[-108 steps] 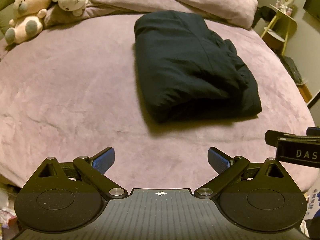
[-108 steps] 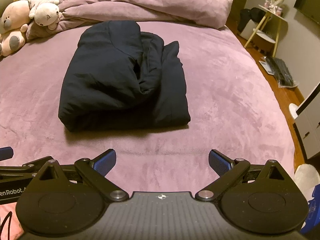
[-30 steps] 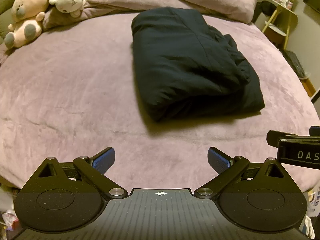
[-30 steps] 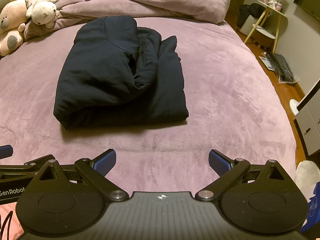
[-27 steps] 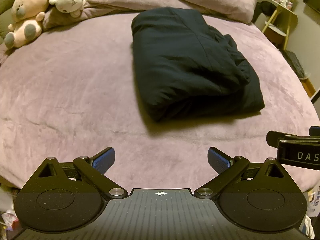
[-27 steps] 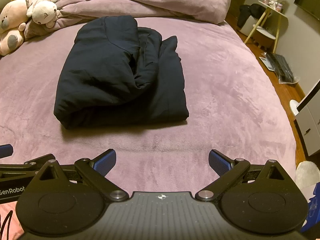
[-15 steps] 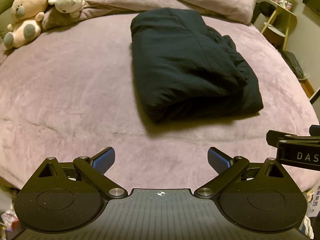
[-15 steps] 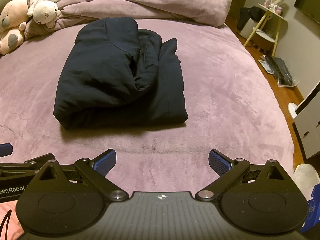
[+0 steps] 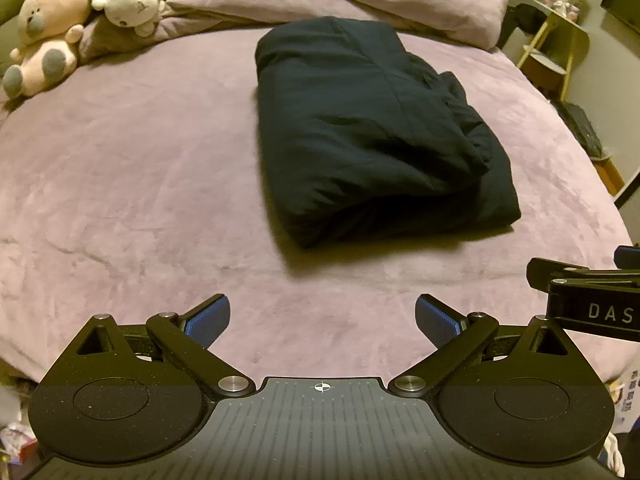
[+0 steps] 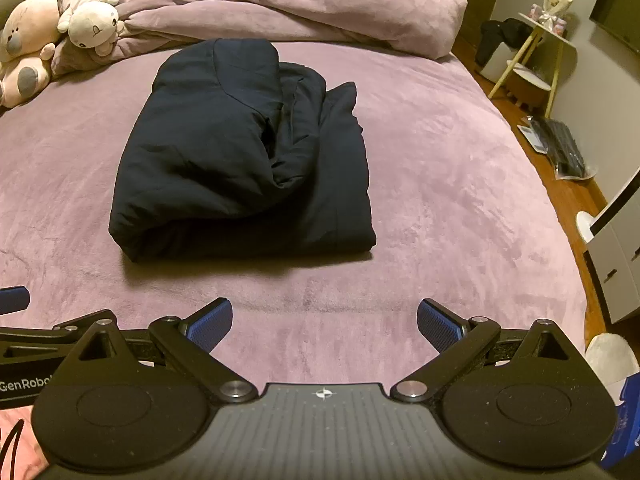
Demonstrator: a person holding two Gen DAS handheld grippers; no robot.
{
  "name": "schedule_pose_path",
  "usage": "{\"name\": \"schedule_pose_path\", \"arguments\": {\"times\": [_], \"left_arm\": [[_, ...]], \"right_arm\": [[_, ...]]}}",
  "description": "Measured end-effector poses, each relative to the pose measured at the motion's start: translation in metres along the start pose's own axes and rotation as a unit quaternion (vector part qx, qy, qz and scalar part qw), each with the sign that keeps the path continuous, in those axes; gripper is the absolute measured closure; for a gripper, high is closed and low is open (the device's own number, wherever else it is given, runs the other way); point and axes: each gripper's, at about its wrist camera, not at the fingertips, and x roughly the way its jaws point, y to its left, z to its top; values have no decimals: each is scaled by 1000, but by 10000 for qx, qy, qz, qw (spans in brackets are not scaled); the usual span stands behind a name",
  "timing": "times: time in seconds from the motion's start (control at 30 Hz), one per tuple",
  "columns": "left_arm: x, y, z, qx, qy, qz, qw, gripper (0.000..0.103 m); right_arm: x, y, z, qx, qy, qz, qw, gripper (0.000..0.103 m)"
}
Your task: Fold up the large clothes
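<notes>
While lying mid-bed:
Garment: puffy dark folded bundle is resting on plush mauve bedspread.
Grippers: left gripper and right gripper are hovering near, spread, empty.
Far: rumpled duvet, plush toys are sitting.

Mauve bed under dim warm light; wooden floor; yellow-legged side table.

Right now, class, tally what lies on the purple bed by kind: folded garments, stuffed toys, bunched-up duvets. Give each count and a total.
Folded dark garment: 1
Stuffed toys: 2, a pink bear and a white plush
Bunched purple duvet: 1
Total: 4, all on the bed
</notes>
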Motion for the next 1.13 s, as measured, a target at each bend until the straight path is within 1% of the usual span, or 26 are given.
{"name": "schedule_pose_path", "arguments": {"times": [0.1,0.33,1.13], "left_arm": [[-3,-2,-2,25,-124,0,9999,1],[-2,-2,0,52,-95,93,9999,1],[-4,-11,-2,263,-162,138,9994,1]], "right_arm": [[0,-1,1,1,-9,-10,10000,4],[-1,-2,2,27,-38,-39,10000,4],[-2,-2,3,-3,-82,-108,9999,4]]}}
